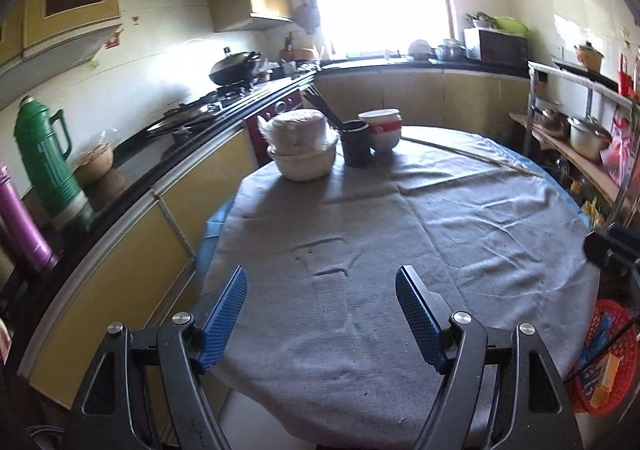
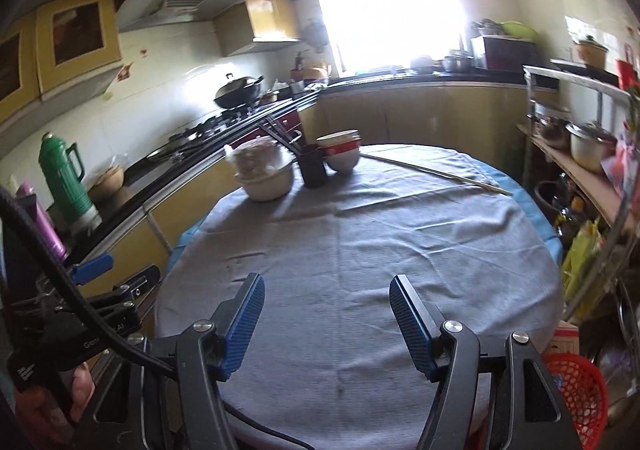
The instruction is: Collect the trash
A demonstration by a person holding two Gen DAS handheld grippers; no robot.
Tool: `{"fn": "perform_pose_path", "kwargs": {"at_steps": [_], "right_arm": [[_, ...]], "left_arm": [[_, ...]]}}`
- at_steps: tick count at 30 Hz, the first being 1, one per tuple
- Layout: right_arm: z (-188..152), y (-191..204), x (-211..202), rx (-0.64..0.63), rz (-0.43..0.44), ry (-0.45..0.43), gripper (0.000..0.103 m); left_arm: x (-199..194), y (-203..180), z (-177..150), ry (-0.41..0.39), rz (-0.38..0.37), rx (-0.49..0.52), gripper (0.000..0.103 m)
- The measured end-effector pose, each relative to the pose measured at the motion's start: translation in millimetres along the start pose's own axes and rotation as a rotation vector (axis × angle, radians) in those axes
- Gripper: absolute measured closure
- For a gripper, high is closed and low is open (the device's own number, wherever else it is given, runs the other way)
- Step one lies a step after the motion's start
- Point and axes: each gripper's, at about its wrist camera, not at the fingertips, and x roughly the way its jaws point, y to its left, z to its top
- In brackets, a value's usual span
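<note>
My left gripper [image 1: 322,278] hangs open over the near part of a round table [image 1: 400,234] under a grey cloth, with nothing between its blue pads. My right gripper [image 2: 327,282] is open too, over the same cloth [image 2: 360,250], and holds nothing. A red plastic basket [image 1: 612,366] with packets and wrappers in it stands low to the right of the table, also in the right wrist view as the basket [image 2: 580,390]. A thin pale stick [image 1: 472,156] lies across the far right of the table, seen from the right as the stick [image 2: 436,172].
At the table's far edge stand stacked white bowls [image 1: 304,154], a dark cup of chopsticks [image 1: 356,146] and a red-banded bowl [image 1: 382,130]. A counter with a green flask [image 1: 44,166] runs along the left. A shelf with pots [image 1: 588,138] stands right. A hand [image 2: 60,398] holds the left gripper.
</note>
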Motion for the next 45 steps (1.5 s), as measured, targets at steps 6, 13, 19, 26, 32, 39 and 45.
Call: {"fn": "perform_pose_path", "kwargs": {"at_steps": [6,13,19,26,32,39,45], "right_arm": [[-8.0,18.6,-10.3,-0.052,0.01,-0.001,0.034],[-14.3,24.1,-29.0,-0.06,0.029,-0.014,0.034],[-21.5,25.1,-48.8,-0.019,0.047,-0.034,0.034],[-29.4,31.0,-75.8,-0.022,0.049,-0.064,0.034],[-34.5,31.2,-96.0,-0.017,0.039,-0.089,0.034],[-34.2,32.5,-102.7,0.013,0.033,-0.104,0.034],[-34.8,39.5,-108.2,0.009,0.031,-0.118,0.034]], "left_arm": [[-24.9,7.3,-8.6,-0.002,0.029,-0.058,0.026],[-54.4,1.3,-24.8,-0.023,0.073,-0.062,0.025],[-78.9,5.6,-30.0,-0.044,0.07,-0.087,0.025],[-101.8,9.0,-35.0,-0.075,0.078,-0.103,0.025],[-120.4,10.4,-35.3,-0.115,0.087,-0.113,0.013],[-133.2,13.2,-36.1,-0.148,0.09,-0.103,0.011],[-136.5,16.8,-36.6,-0.144,0.074,-0.114,0.011]]}}
